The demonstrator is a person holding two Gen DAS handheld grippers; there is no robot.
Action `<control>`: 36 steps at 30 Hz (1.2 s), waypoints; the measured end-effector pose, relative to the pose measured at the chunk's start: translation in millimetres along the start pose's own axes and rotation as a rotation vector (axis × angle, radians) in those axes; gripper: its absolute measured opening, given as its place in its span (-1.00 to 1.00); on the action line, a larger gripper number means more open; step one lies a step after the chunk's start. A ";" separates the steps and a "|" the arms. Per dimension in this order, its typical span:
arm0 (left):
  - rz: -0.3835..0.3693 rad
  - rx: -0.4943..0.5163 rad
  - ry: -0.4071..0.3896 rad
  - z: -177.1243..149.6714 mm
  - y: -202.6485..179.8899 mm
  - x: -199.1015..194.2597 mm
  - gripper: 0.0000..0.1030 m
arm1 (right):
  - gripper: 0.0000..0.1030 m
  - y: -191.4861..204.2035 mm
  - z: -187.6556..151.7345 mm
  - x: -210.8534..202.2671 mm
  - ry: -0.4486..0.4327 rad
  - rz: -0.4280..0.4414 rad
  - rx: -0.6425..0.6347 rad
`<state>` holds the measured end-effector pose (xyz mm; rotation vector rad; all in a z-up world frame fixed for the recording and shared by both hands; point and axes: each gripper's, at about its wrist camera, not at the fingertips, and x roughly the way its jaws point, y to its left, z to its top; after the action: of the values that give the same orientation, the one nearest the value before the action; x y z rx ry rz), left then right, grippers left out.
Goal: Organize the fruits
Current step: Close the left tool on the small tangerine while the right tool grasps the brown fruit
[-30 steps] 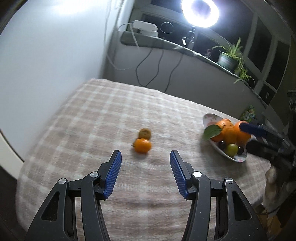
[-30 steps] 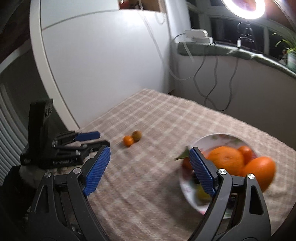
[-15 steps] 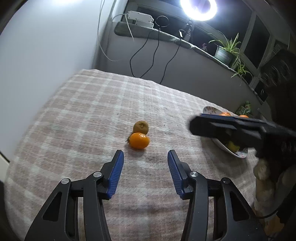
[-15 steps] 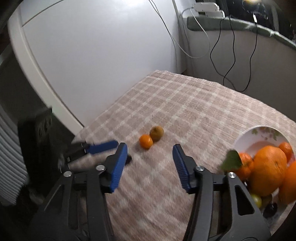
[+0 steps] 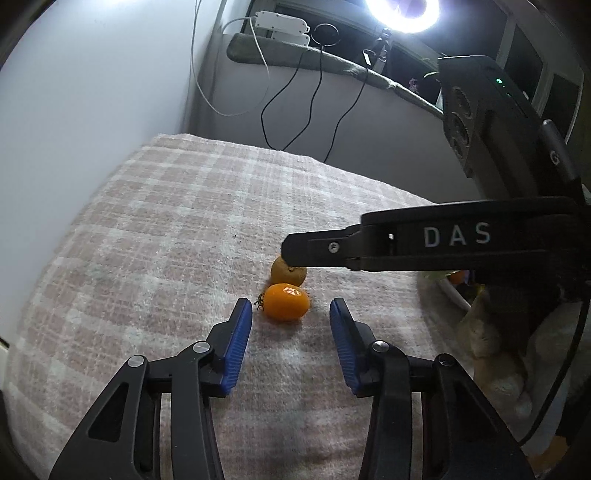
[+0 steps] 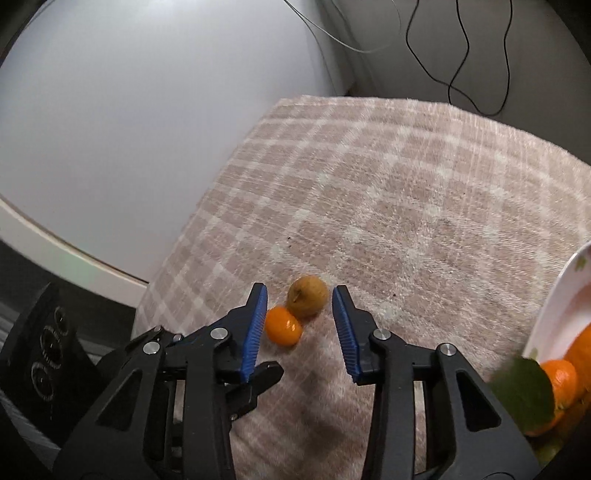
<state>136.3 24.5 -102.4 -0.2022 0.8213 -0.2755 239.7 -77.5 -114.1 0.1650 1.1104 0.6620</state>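
Two small fruits lie touching on the checked cloth: an orange one (image 5: 286, 301) and a brown one (image 5: 288, 272) just behind it. My left gripper (image 5: 290, 308) has its blue pads on either side of the orange fruit without touching it, and its jaws are closing. In the right wrist view my right gripper (image 6: 299, 293) straddles the brown fruit (image 6: 307, 301), pads clear of it, jaws closing too. The orange fruit (image 6: 282, 326) sits by its left pad. A black finger (image 5: 317, 251) of the right gripper hides the brown fruit's top.
A white flowered plate (image 6: 565, 295) at the right edge holds oranges (image 6: 561, 373) and a green leaf (image 6: 524, 391). The cloth's edge (image 6: 177, 254) drops off at the left, near a white wall. Black cables (image 5: 314, 96) hang behind the table under a ring light (image 5: 402, 11).
Both grippers have come in close to the two fruits and narrowed. The right one swung left, away from the plate, and tipped down over the brown fruit.
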 end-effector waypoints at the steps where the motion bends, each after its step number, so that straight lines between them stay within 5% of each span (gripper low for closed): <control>1: 0.001 0.001 0.004 0.9 0.7 2.1 -0.19 | -0.25 -0.5 1.1 1.8 0.004 0.002 0.003; 36: 0.037 -0.001 0.034 5.7 2.6 20.5 -0.40 | -0.45 -5.3 5.6 16.6 0.035 -0.024 -0.003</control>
<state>154.2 20.9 -113.5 -0.1830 0.8584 -0.2448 251.3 -71.2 -126.8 0.1376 1.1432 0.6472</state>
